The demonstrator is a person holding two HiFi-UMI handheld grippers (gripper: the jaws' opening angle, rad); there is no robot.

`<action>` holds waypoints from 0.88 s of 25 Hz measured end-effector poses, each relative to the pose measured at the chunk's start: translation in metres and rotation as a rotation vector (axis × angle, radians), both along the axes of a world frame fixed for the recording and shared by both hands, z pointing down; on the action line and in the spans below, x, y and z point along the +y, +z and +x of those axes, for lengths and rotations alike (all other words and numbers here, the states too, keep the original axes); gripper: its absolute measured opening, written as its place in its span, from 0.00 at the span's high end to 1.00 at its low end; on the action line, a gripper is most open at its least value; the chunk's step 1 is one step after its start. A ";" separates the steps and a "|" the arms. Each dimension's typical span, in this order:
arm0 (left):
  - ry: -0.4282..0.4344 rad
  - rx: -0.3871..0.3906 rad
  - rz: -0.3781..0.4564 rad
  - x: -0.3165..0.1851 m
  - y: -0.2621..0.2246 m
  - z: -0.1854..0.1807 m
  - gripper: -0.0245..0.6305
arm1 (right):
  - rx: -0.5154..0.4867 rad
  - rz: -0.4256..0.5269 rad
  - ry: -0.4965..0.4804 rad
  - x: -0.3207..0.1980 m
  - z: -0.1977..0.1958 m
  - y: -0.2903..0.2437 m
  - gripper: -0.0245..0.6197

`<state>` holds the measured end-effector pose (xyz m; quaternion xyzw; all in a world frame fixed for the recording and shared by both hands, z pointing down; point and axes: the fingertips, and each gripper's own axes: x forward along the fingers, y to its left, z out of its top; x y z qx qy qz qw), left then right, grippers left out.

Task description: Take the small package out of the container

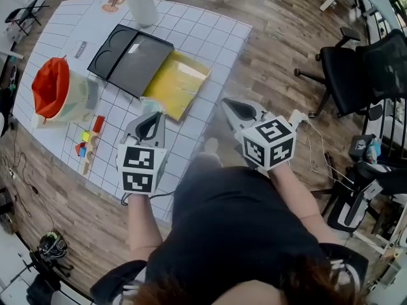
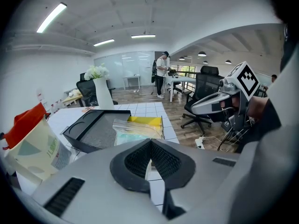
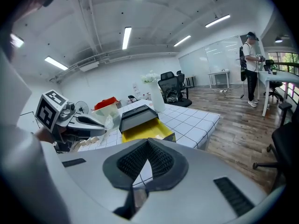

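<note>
The left hand-held gripper [image 1: 152,115] is clenched on the near edge of the small package [image 2: 135,133], a clear bag with pale teal contents. The package lies just ahead of the tips, outside the black container [image 1: 130,59], over the near corner of a yellow pack [image 1: 178,81]. The container sits further ahead and slightly left, open in 2 flat halves, its right half overlapping the yellow pack.

To this hand-held gripper's left, small coloured blocks [image 1: 86,143] lie near, and beyond them stands an orange-topped bag [image 1: 54,91]. A white vase [image 1: 141,4] stands far ahead, near the back edge of the surface [image 1: 203,43]. Bare grid squares lie directly below and to the right, up to the slanting right edge.

The right hand-held gripper [image 1: 227,103] is clenched on nothing. It hangs just past that right edge, over wooden floor [image 1: 280,37], level with the left one and well apart from it. To its right the floor is open up to a black office chair [image 1: 365,68], with white cables [image 1: 318,151] trailing nearer the person.
</note>
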<state>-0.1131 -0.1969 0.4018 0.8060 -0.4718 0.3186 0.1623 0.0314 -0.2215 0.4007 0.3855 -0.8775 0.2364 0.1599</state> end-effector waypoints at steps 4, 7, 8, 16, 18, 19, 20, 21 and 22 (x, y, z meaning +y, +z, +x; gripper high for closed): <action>0.003 0.001 -0.009 0.003 0.002 0.000 0.92 | -0.006 -0.008 0.013 0.002 0.001 0.001 0.94; 0.010 -0.003 -0.012 0.003 0.003 0.000 0.92 | -0.009 -0.012 0.020 0.002 0.001 0.003 0.94; 0.013 -0.003 -0.012 0.003 0.003 0.000 0.92 | -0.009 -0.013 0.024 0.002 0.001 0.003 0.94; 0.038 -0.002 -0.020 -0.004 0.010 -0.002 0.92 | -0.007 -0.014 0.061 -0.002 0.003 0.002 0.94; 0.041 0.012 -0.025 -0.009 0.012 -0.002 0.92 | -0.010 -0.016 0.072 -0.005 0.004 0.002 0.94; 0.043 0.015 -0.024 -0.012 0.014 -0.002 0.92 | -0.012 -0.016 0.080 -0.007 0.006 0.002 0.94; 0.046 0.017 -0.023 -0.016 0.015 -0.002 0.92 | -0.014 -0.017 0.089 -0.010 0.008 0.003 0.94; 0.051 0.020 -0.021 -0.019 0.016 -0.001 0.92 | -0.015 -0.019 0.099 -0.013 0.010 0.004 0.94; 0.055 0.023 -0.019 -0.023 0.017 0.000 0.92 | -0.016 -0.020 0.108 -0.017 0.012 0.006 0.94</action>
